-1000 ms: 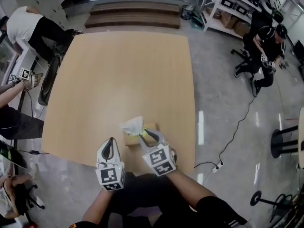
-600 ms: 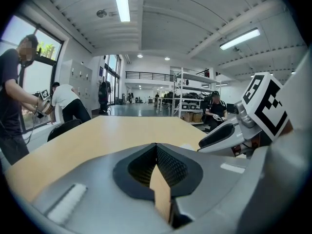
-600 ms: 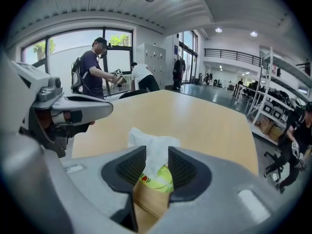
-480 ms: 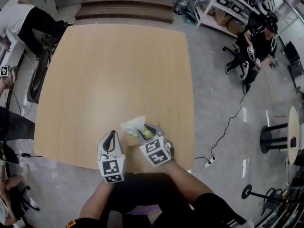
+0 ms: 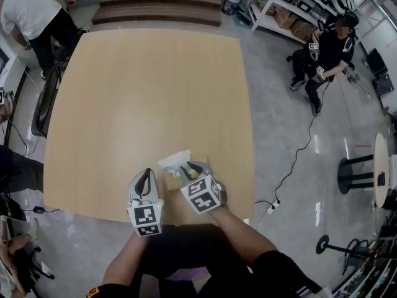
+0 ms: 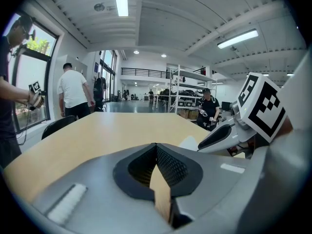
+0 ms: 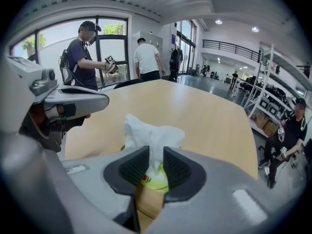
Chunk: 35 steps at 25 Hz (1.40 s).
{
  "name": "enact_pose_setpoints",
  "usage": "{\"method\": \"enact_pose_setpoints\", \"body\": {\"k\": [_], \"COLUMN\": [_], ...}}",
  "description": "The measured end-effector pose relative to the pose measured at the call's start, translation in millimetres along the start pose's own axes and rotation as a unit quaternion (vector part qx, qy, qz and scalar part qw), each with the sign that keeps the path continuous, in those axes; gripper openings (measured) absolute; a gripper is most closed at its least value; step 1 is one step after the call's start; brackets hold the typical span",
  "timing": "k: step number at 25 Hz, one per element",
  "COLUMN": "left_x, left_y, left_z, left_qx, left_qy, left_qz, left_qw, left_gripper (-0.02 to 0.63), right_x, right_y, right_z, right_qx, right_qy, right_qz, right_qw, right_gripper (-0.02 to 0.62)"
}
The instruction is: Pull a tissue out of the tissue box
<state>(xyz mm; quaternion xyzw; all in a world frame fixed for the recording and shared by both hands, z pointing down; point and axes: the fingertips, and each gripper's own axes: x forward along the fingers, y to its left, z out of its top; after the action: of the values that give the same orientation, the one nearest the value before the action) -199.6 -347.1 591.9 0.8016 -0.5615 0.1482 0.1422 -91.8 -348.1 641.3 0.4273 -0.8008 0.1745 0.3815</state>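
A brown tissue box (image 5: 175, 180) sits near the table's front edge, with a white tissue (image 5: 174, 161) sticking up from its top. My right gripper (image 5: 185, 169) leans down over the box. In the right gripper view the tissue (image 7: 151, 133) stands between the pads of the right gripper (image 7: 156, 165), whose jaws are closing with a narrow gap left. The box (image 7: 147, 203) shows below the pads. My left gripper (image 5: 146, 175) hovers just left of the box, shut and empty. The left gripper (image 6: 156, 147) points across the table, with the tissue (image 6: 188, 142) to its right.
The wooden table (image 5: 149, 92) stretches away beyond the box. A person in a white shirt (image 5: 32, 11) stands at its far left corner. Another person (image 5: 325, 47) sits at the right near shelves (image 5: 291, 8). A cable (image 5: 298, 166) lies on the floor at the right.
Both grippers have sunk slightly toward the table. The right gripper has tipped further down onto the tissue. The box has not moved.
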Motion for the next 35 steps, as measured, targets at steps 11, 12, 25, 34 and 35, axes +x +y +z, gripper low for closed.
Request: {"method": "enact_pose_setpoints", "body": {"k": [11,12,25,34,35], "left_x": [-7.2,-8.4,-45.2,-69.1,-73.8], "left_y": [-15.0,-16.7,-54.6,-64.1,-64.2], "left_z": [10.8,11.4,25.6,13.5,11.9], "left_qx": [0.005,0.004,-0.009,-0.021,-0.023], "left_qy": [-0.012,-0.012,-0.033,-0.025,-0.025], "left_qz": [0.001,0.003,0.04,0.062,0.065], "left_qw": [0.9999,0.9999,0.9986,0.9975,0.9973], "left_gripper": [0.018,0.018,0.018,0.018,0.018], "right_x": [-15.0,-18.3,-101.1,-135.3,-139.1], "right_y": [-4.8,-6.4,-31.2,-25.8,-22.7], "right_z": [4.8,6.8,39.4,42.3,40.4], "right_qx": [0.019,0.021,0.043,0.047,0.049], "right_qy": [-0.024,-0.032,-0.176,-0.232,-0.235], "right_qz": [0.005,0.004,0.004,0.025,0.029], "right_qw": [1.0,0.999,0.983,0.971,0.97], "right_gripper": [0.002,0.002,0.0,0.0,0.0]}}
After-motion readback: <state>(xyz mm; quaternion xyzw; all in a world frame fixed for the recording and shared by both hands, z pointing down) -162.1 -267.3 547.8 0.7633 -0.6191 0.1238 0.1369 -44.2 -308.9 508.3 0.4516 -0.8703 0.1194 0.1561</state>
